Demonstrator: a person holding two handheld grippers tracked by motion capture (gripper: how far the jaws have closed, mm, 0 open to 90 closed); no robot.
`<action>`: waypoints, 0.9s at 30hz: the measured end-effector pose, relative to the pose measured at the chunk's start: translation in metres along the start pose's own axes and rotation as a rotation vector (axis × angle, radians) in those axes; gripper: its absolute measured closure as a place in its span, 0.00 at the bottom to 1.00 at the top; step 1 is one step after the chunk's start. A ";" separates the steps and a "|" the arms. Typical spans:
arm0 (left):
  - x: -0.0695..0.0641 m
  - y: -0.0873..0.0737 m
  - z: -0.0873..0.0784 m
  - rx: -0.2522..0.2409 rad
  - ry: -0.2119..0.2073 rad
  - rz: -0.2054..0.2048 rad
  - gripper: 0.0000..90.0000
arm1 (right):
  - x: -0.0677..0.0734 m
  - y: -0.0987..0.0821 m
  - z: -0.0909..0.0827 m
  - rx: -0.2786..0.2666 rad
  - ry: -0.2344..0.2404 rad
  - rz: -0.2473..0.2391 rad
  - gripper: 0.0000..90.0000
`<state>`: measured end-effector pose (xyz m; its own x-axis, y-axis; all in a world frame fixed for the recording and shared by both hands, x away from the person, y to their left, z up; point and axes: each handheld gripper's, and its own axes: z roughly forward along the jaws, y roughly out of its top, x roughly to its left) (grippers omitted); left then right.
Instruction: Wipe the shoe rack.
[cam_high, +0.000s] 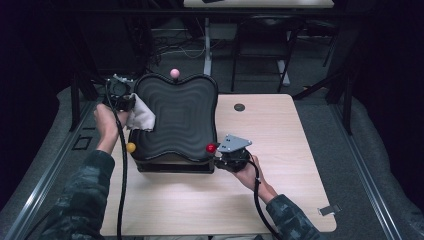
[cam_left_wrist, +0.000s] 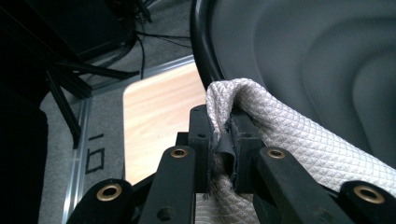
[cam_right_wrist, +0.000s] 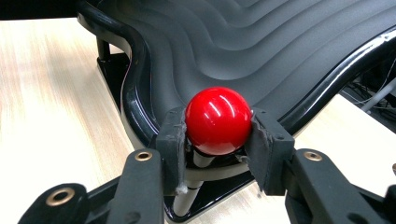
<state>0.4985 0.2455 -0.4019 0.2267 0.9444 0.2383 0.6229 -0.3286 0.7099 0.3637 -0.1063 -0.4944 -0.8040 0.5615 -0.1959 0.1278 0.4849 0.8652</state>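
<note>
Sleeved forearms come in nearest in the high view, one on each side of the black ridged tray (cam_high: 175, 117), which stands on the table (cam_high: 280, 150). At the tray's left edge the left gripper (cam_high: 131, 104) has a white cloth (cam_high: 141, 117) pinched in it, the cloth lying over the rim onto the ridges. At the tray's near right corner the right gripper (cam_high: 216, 152) sits on the red ball (cam_high: 211, 148). A yellow ball (cam_high: 131, 147) marks the near left corner and a pink one (cam_high: 174, 73) the far edge.

Seen from the left gripper view, the jaws are clamped tight on a fold of the quilted, pale cloth (cam_left_wrist: 289, 135); the tray's surface (cam_left_wrist: 317, 56) lies to the right of it, so the wiping stroke would run that way.

Seen from the right gripper view, the pads (cam_right_wrist: 173, 135) are closed on the glossy red ball (cam_right_wrist: 218, 120), apparently steadying the tray (cam_right_wrist: 261, 51) beyond.
</note>
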 end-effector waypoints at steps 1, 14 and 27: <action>0.001 0.002 0.001 -0.001 0.003 -0.002 0.91 | 0.000 0.000 0.000 0.001 0.001 -0.001 0.67; 0.003 0.035 0.011 -0.012 0.060 -0.011 0.91 | 0.000 0.000 0.000 0.000 0.000 -0.002 0.67; -0.002 0.057 0.019 -0.032 0.108 0.008 0.91 | 0.000 0.000 0.000 0.001 -0.002 -0.002 0.67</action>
<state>0.5472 0.2248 -0.3744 0.1486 0.9382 0.3125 0.5970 -0.3370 0.7280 0.3636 -0.1062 -0.4944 -0.8034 0.5613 -0.1988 0.1262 0.4867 0.8644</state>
